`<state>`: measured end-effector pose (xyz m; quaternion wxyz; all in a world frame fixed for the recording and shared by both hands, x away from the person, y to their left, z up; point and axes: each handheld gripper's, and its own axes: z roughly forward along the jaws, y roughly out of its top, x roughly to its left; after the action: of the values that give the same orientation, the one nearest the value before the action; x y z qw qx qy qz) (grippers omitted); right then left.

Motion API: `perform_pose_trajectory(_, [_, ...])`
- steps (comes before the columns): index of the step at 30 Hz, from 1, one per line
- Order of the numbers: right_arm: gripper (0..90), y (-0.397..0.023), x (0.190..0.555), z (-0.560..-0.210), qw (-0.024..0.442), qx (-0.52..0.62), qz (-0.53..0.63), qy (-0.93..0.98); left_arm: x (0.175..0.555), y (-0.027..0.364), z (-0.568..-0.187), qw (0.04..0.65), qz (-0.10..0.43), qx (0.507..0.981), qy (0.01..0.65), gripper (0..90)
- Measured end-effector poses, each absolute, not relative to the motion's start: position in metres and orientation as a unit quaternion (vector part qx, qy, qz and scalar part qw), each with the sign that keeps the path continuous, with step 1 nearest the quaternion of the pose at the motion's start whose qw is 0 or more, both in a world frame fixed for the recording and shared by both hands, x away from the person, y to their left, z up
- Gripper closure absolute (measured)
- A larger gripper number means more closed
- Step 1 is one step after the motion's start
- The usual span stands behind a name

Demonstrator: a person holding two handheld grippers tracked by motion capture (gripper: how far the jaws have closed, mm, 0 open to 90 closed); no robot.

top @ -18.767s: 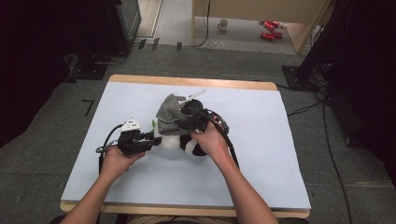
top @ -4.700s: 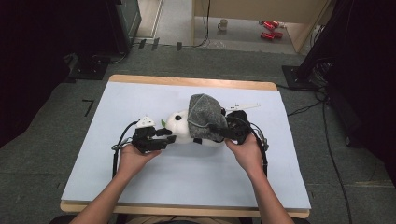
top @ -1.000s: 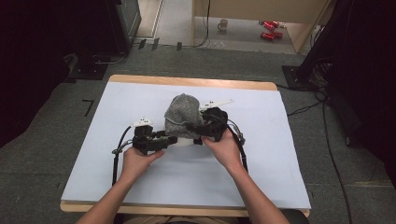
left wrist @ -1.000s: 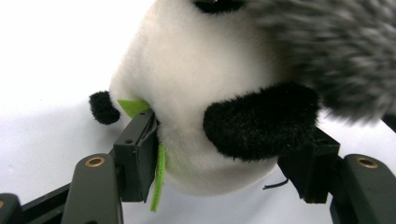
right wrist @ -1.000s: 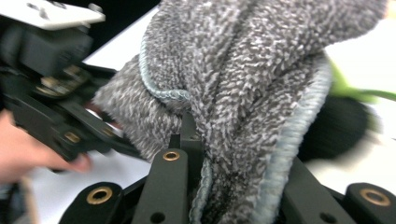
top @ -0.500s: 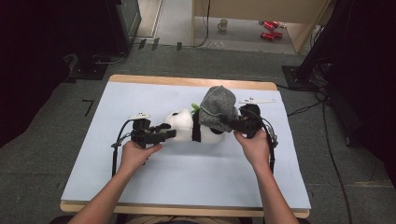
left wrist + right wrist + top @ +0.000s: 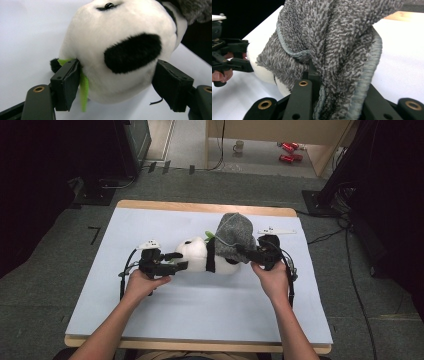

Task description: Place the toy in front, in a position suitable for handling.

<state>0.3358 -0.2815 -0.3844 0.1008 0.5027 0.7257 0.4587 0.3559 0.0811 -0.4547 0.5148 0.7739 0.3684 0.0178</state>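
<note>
On the pale-topped table (image 7: pixel 165 330), left of its middle, the left gripper (image 7: pixel 176 261) has its jaws astride the head of the plush panda (image 7: pixel 200 255); they have just been opening, one pad by the green strip, the other standing clear of the fur. The panda lies on its side near the table's centre, closer to the far edge. To its right, the right gripper (image 7: pixel 246 251) is clamped tight on the grey fleece cloth (image 7: pixel 234 234), which drapes over the panda's body.
</note>
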Motion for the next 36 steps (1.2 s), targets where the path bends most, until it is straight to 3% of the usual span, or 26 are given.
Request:
perform_pose_trajectory(10, [77.4, -0.285, 0.342, -0.386, 0.098, 0.506, 0.464, 0.721, 0.356, 0.074, -0.466, 0.519, 0.084, 0.796, 0.300, 17.9])
perform_pose_trajectory(16, [76.9, -0.287, 0.343, -0.388, 0.096, 0.509, 0.467, 0.717, 0.367, 0.063, -0.480, 0.538, 0.092, 0.779, 0.310, 1.1])
perform_pose_trajectory(21, [76.8, -0.285, 0.343, -0.389, 0.096, 0.506, 0.469, 0.717, 0.366, 0.055, -0.482, 0.527, 0.106, 0.787, 0.302, 0.0])
perform_pose_trajectory(22, [76.7, -0.284, 0.342, -0.388, 0.097, 0.506, 0.469, 0.718, 0.366, 0.055, -0.481, 0.525, 0.108, 0.786, 0.309, 0.6])
perform_pose_trajectory(29, [75.9, -0.281, 0.341, -0.385, 0.090, 0.501, 0.478, 0.716, 0.361, 0.056, -0.471, 0.509, 0.086, 0.778, 0.358, 29.6])
perform_pose_trajectory(36, [76.5, -0.271, 0.336, -0.369, 0.072, 0.485, 0.486, 0.723, 0.364, 0.063, -0.463, 0.504, 0.012, 0.764, 0.404, 41.6])
